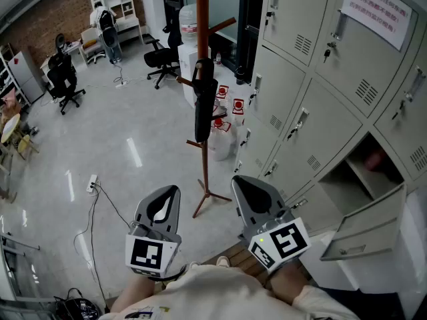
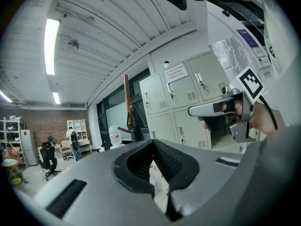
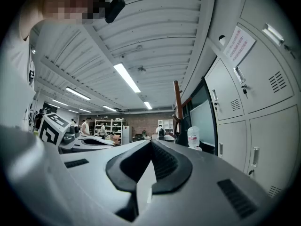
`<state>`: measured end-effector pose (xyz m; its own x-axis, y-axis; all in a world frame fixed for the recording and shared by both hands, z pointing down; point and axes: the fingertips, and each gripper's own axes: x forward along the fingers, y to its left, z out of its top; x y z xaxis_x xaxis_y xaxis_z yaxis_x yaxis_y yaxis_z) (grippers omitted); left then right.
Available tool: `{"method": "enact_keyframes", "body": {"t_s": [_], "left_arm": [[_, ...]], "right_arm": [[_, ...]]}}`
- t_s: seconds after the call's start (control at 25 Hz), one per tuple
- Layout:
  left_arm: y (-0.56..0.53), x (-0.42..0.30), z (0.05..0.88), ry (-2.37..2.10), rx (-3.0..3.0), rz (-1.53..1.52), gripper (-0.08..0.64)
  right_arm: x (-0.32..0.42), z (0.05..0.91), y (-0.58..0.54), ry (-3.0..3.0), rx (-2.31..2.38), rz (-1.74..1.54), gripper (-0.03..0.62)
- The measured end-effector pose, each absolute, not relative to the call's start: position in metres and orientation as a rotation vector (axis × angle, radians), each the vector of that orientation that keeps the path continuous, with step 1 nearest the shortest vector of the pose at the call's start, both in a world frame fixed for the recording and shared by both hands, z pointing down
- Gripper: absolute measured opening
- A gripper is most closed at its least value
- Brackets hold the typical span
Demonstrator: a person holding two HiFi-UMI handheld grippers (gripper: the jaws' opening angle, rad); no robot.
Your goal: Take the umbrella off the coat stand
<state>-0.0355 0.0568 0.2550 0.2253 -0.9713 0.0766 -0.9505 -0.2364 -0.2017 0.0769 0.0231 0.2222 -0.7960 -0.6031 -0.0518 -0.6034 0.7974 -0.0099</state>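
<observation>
A black folded umbrella hangs from a peg of the brown wooden coat stand, which rises in front of the lockers. Both grippers are held level, well short of the stand and apart from it. My left gripper is below and left of the stand's feet, jaws together, with nothing between them. My right gripper is to the right of the feet, also shut and empty. In the left gripper view the left gripper faces the stand's pole. In the right gripper view the right gripper has the pole ahead.
Grey lockers line the right side, and one low door stands open. Water jugs stand by the stand's base. Office chairs and a person are farther back. A cable and power strip lie on the floor at left.
</observation>
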Motion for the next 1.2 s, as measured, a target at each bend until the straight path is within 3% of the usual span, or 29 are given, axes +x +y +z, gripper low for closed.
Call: {"method": "enact_keyframes", "body": {"t_s": [1.2], "left_arm": [[0.034,-0.026,0.265,2.007,-2.27,-0.248,0.008]], "right_arm": [[0.084,0.249,-0.008,2.987,-0.863,-0.037,0.008]]}}
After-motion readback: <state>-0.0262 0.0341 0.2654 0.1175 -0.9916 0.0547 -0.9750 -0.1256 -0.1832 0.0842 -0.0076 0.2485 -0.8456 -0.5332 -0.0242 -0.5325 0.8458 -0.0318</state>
